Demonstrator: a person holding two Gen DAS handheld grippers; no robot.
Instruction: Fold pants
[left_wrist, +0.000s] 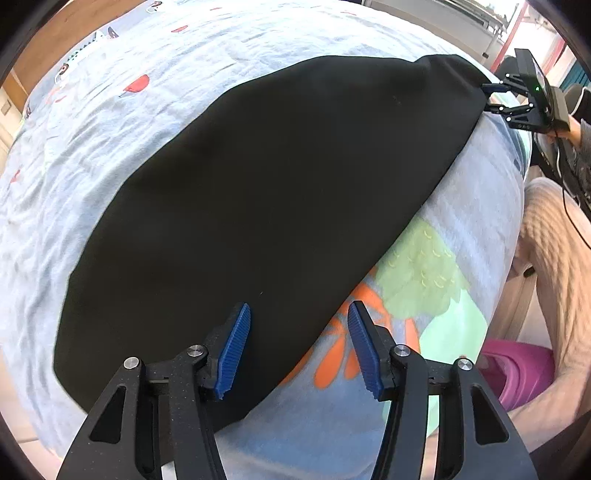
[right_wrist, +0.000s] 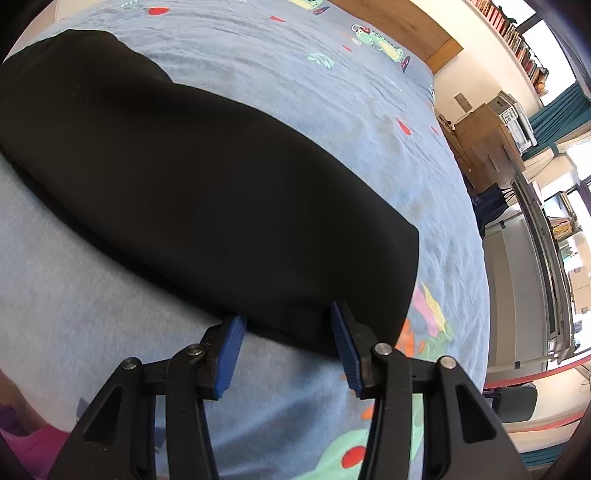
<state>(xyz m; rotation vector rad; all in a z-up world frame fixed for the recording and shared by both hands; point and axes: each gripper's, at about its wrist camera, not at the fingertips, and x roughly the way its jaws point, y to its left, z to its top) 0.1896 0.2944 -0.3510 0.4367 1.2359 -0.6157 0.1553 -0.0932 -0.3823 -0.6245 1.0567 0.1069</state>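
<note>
The black pants (left_wrist: 266, 199) lie flat as one long folded strip on a light blue patterned bedsheet (left_wrist: 110, 129). My left gripper (left_wrist: 299, 332) is open, its blue pads hovering over the pants' near edge at one end. In the left wrist view my right gripper (left_wrist: 491, 98) sits at the far end of the pants. In the right wrist view the pants (right_wrist: 192, 184) stretch away to the upper left, and my right gripper (right_wrist: 288, 328) is open with its jaws on either side of the near edge. Neither gripper holds cloth.
The bedsheet (right_wrist: 92, 295) covers the whole bed, with a wooden headboard (right_wrist: 399, 22) beyond. A wooden cabinet (right_wrist: 484, 144) and shelves stand to the right. The person's arm in a cream sleeve (left_wrist: 554, 258) and a pink object (left_wrist: 517, 369) are at the bed's side.
</note>
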